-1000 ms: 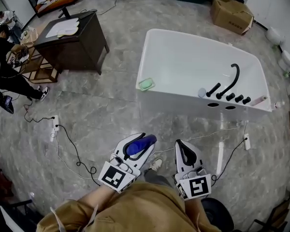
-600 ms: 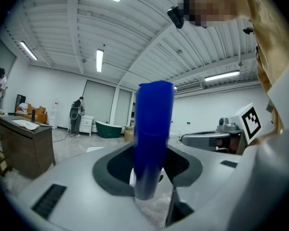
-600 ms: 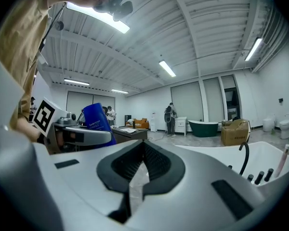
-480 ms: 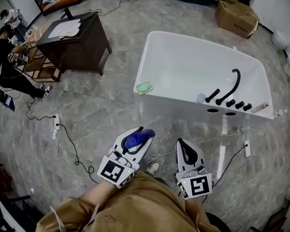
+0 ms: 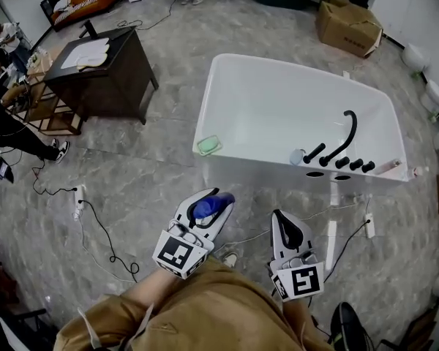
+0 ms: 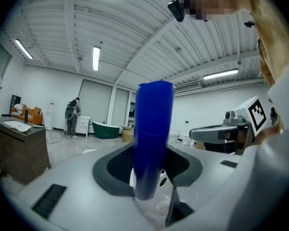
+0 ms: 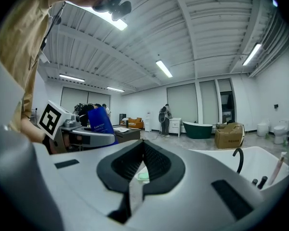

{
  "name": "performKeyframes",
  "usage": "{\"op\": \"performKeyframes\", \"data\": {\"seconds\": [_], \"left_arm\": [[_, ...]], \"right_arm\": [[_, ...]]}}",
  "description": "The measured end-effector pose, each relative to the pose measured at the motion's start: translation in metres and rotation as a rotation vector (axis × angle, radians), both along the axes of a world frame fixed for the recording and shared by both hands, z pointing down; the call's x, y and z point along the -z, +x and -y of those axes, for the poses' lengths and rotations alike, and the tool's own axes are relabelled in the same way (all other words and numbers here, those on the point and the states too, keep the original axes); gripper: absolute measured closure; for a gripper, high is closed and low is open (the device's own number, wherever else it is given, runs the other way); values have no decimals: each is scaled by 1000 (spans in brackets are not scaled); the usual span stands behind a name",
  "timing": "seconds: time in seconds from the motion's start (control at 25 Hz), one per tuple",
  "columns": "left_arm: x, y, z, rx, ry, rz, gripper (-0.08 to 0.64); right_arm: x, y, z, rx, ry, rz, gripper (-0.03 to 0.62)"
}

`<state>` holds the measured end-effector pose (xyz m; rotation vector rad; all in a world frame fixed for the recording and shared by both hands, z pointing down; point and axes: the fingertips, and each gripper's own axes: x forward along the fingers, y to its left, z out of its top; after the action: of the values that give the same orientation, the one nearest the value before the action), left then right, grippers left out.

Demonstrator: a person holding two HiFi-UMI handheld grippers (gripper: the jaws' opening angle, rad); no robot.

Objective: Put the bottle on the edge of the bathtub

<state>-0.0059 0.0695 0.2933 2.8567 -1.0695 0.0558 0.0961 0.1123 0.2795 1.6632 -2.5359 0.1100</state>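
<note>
My left gripper [image 5: 215, 203] is shut on a blue bottle [image 5: 205, 209], held low over the grey floor short of the white bathtub [image 5: 227, 68]. In the left gripper view the bottle [image 6: 153, 119] stands upright between the dark pads of that gripper [image 6: 151, 153]. To its right my right gripper [image 5: 279, 216] is shut with nothing in it. The right gripper view shows its jaws [image 7: 143, 144] closed together, the bottle [image 7: 100, 121] to the left and the bathtub [image 7: 231, 163] to the right. The tub's near edge [image 5: 256, 159] lies ahead of both grippers.
A green soap dish [image 5: 208, 145] sits on the tub's near left corner; a black faucet [image 5: 345, 137] and knobs stand at its near right. A dark desk [image 5: 102, 68] is at the left with a seated person [image 5: 4, 101]. Cables and a power strip [image 5: 78, 199] cross the floor. A cardboard box [image 5: 349, 22] stands beyond.
The bathtub has drawn a little closer and shifted left in the head view. Both grippers keep their pose, the left still holding the bottle.
</note>
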Motion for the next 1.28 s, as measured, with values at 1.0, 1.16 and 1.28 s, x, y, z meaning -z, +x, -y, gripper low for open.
{"op": "performKeyframes", "data": {"seconds": [1.0,1.16,1.28], "left_arm": [[-81,16,171,-79,-109,57,400],[-100,26,193,-89,-119,55,400],[-118,30,209,-83,-131,65,400]], "right_arm": [[-53,3,134,-120,-122,-46,589],[-73,3,144,-130,-167,-30,589],[-88,5,154,-139,-184,-27,589]]}}
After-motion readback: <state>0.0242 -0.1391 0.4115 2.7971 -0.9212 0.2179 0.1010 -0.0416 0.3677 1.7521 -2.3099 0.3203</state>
